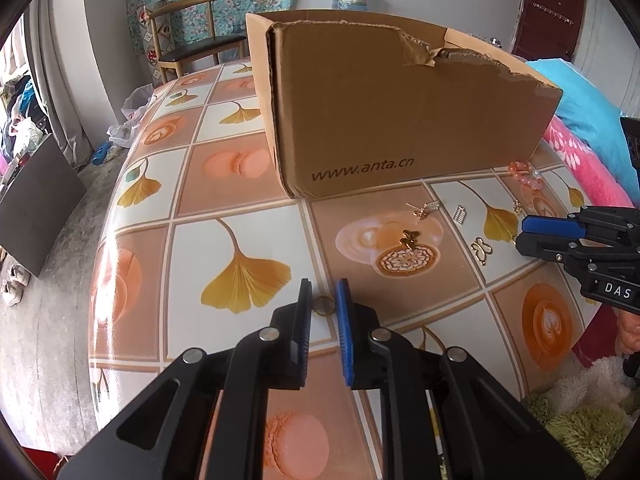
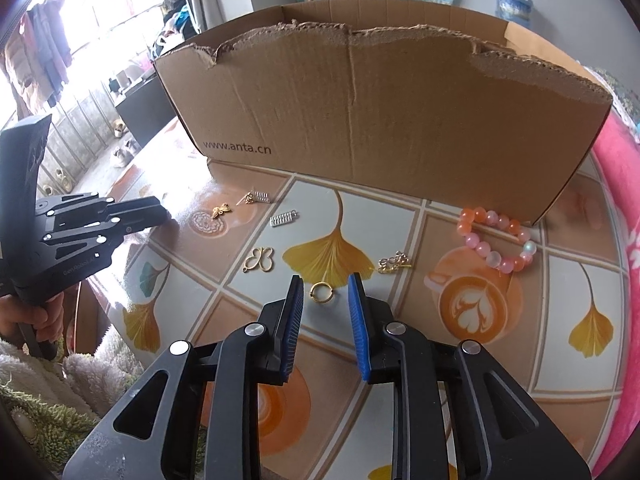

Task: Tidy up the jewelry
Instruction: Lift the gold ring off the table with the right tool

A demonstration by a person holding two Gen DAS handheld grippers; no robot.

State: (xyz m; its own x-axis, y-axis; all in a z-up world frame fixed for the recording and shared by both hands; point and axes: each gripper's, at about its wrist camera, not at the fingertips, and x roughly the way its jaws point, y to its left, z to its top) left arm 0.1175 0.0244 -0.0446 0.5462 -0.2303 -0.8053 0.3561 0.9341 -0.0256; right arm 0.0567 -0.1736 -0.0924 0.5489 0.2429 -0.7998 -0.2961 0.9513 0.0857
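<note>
My left gripper (image 1: pixel 324 290) points down at the tablecloth, its pads closed against a small gold ring (image 1: pixel 324 306). My right gripper (image 2: pixel 325 280) stands open around another gold ring (image 2: pixel 320 292), which lies flat between the tips with a gap on each side. Loose pieces lie ahead: a gold butterfly outline (image 2: pixel 260 260), a silver comb charm (image 2: pixel 283 219), a gold butterfly earring (image 2: pixel 222 210), a gold chain piece (image 2: pixel 394 261) and a pink-and-orange bead bracelet (image 2: pixel 496 240). Each gripper shows in the other's view: the right gripper (image 1: pixel 524 234) and the left gripper (image 2: pixel 160 212).
A torn-topped cardboard box (image 2: pixel 380 120) stands on the table just behind the jewelry, its inside hidden. The patterned tablecloth (image 1: pixel 240 208) drops off at the left edge. A pink blanket (image 2: pixel 624 200) lies at the right, and a wooden chair (image 1: pixel 192 36) stands beyond.
</note>
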